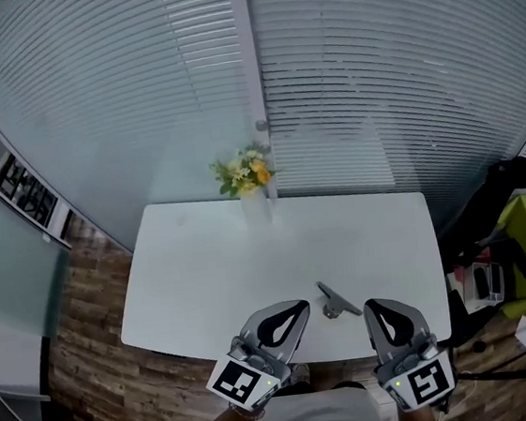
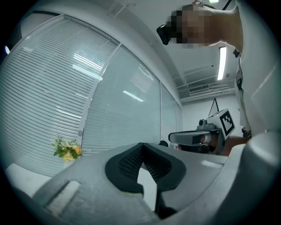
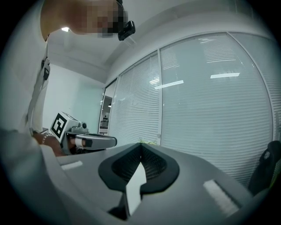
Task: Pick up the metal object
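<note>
The bench point(image 1: 202, 259) has a smooth, matt white top; the metal object point(image 1: 337, 300) at its near edge is grey metal with a dull sheen. The floor point(image 1: 92, 366) is rough-grained brown wood planking. The left gripper point(image 2: 141, 145) and right gripper point(image 3: 141, 146) have matt grey plastic shells, and the fingers point(image 2: 127, 165) carry a ribbed black lining.

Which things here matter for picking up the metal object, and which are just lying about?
For the job: small grey metal object; left gripper; right gripper.
Just lying about: yellow flowers in a pale vase; white table.
</note>
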